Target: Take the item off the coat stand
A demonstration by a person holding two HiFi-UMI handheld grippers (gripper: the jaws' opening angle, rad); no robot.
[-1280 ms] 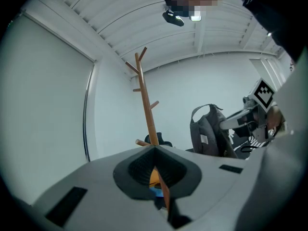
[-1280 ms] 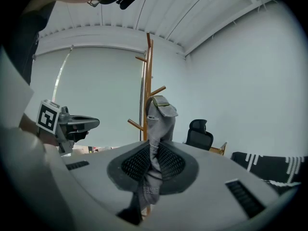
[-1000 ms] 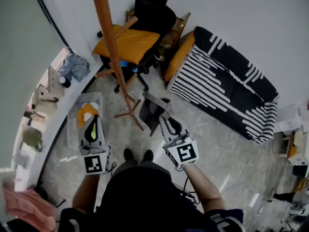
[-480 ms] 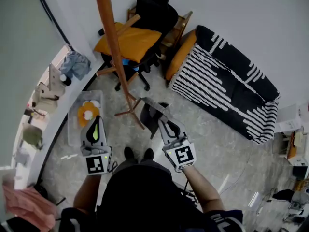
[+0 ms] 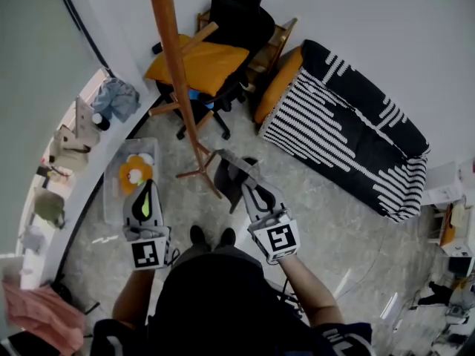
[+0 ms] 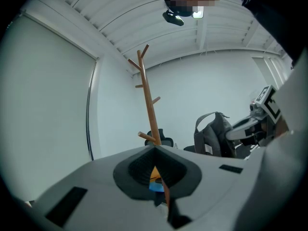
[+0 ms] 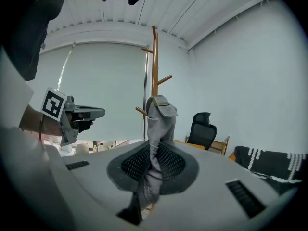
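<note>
The wooden coat stand rises in front of me, and its pegs are bare in the left gripper view. My right gripper is shut on the strap of a grey bag. The grey strap runs up between the jaws, with the stand behind it. In the left gripper view the bag hangs to the right of the stand, apart from it. My left gripper stands level to the left, shut with nothing in it; its jaws meet along a thin line.
A black office chair with an orange cushion stands behind the stand. A black-and-white striped sofa lies at the right. A clear box with orange things sits on the floor at the left, below a ledge with clothes.
</note>
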